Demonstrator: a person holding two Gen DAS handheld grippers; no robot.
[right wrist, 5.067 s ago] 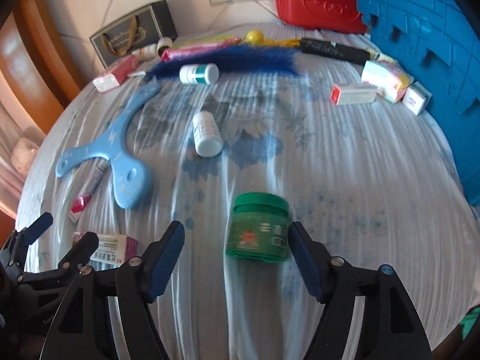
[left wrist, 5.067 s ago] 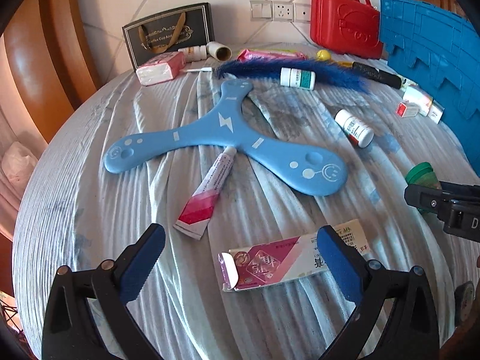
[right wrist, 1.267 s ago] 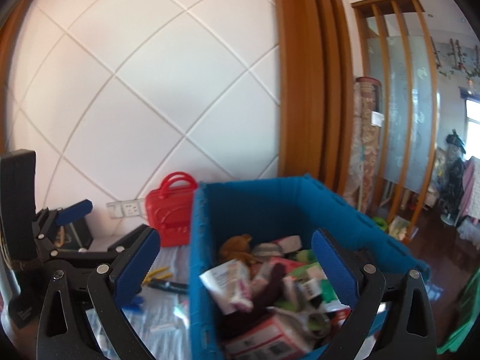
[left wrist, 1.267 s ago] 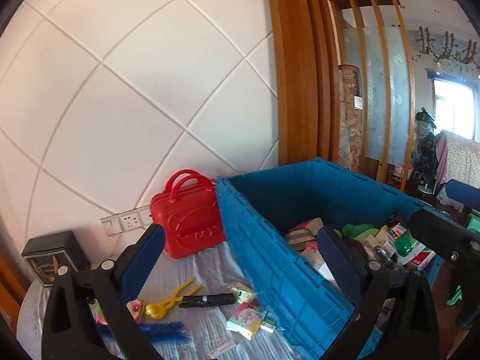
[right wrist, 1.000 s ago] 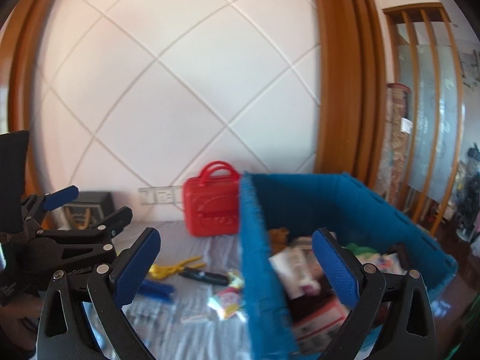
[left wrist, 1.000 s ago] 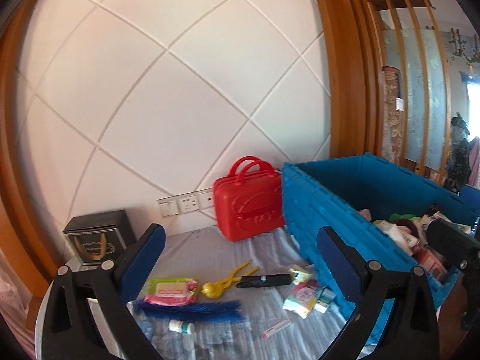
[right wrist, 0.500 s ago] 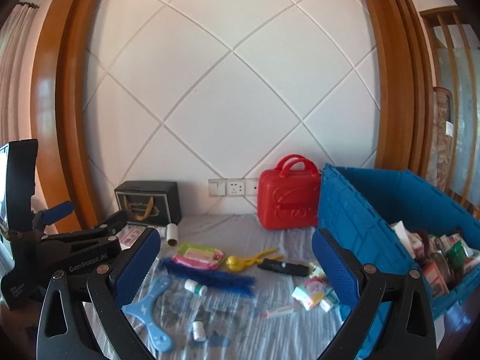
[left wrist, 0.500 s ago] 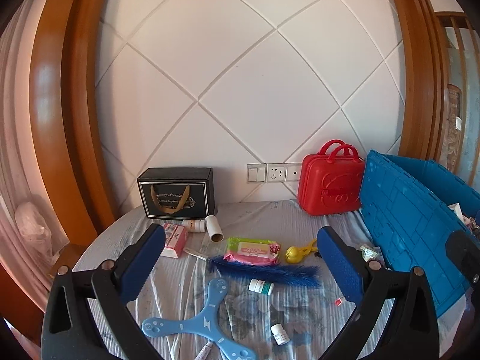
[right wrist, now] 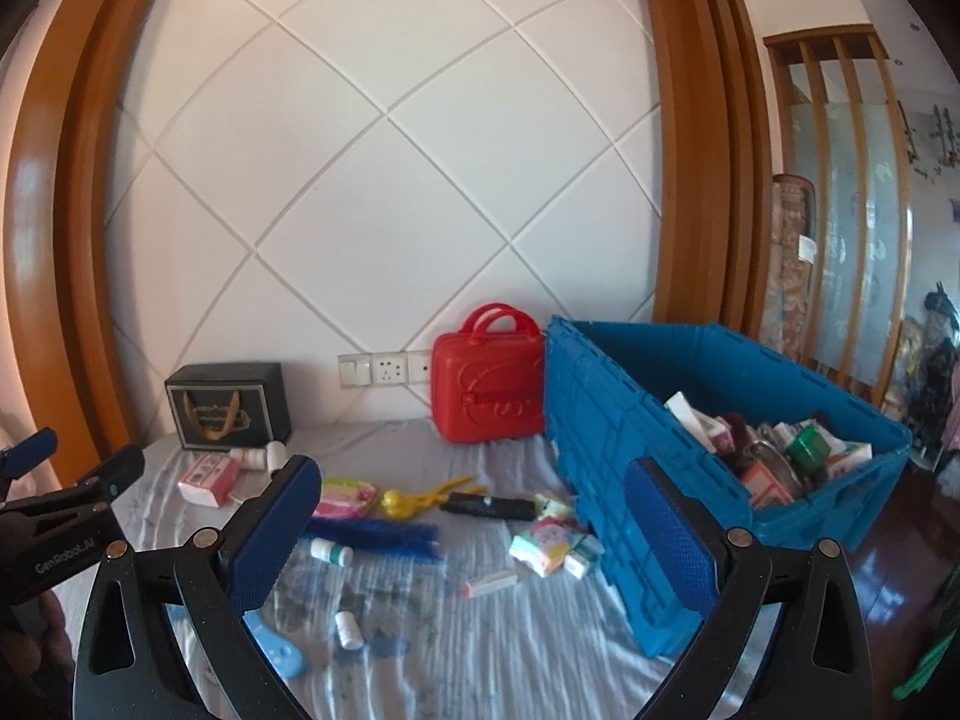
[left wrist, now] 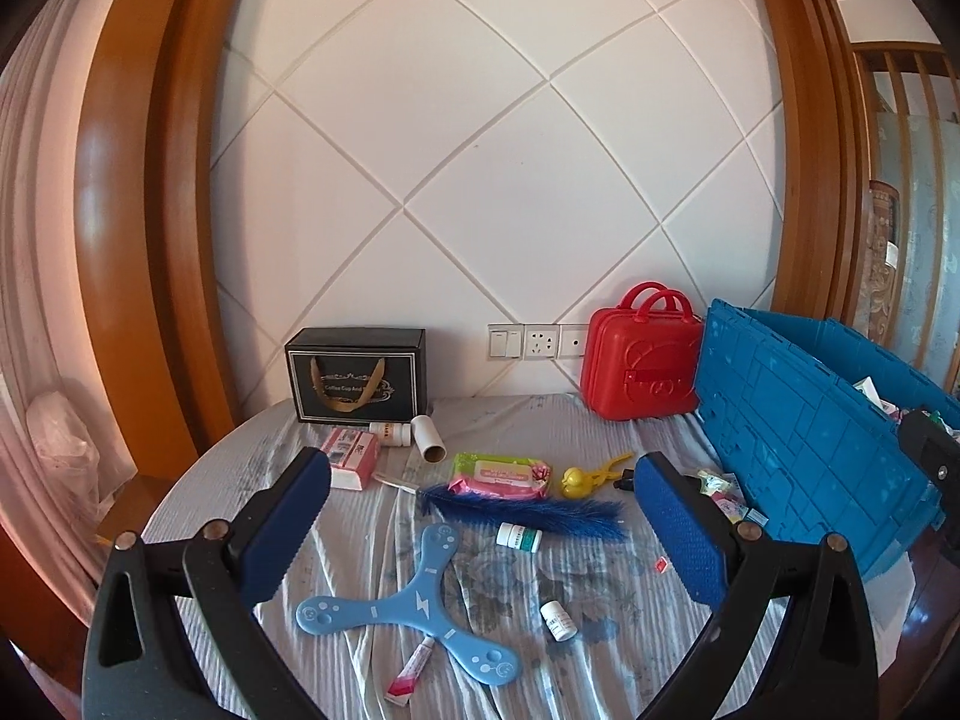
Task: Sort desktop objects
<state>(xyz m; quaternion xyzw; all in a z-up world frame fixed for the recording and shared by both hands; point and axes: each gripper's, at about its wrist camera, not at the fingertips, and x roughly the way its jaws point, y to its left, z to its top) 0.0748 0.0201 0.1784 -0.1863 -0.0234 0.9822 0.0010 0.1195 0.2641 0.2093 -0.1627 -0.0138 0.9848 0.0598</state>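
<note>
Below both hand-held grippers, well apart from the fingers, sits the cluttered bench [left wrist: 336,540]. Left hand-held gripper [left wrist: 480,534]: spread wide, nothing between the pads. Right hand-held gripper [right wrist: 474,534]: also wide, nothing held.

Ahead of the left one: blue boomerang [left wrist: 420,612], pink tube [left wrist: 411,669] partly tucked under it, two white bottles [left wrist: 519,537], [left wrist: 558,621], blue feather [left wrist: 528,510], wipes pack [left wrist: 501,474]. Its right finger hides part of the black tool and the small boxes beside the crate.

Right of the right one: blue crate [right wrist: 606,450], full; contents jumbled, individual items hard to make out. Its near corner is cut off by the right finger. Red case [right wrist: 486,390] stands at the wall, touching the crate. Labels are unreadable.
</note>
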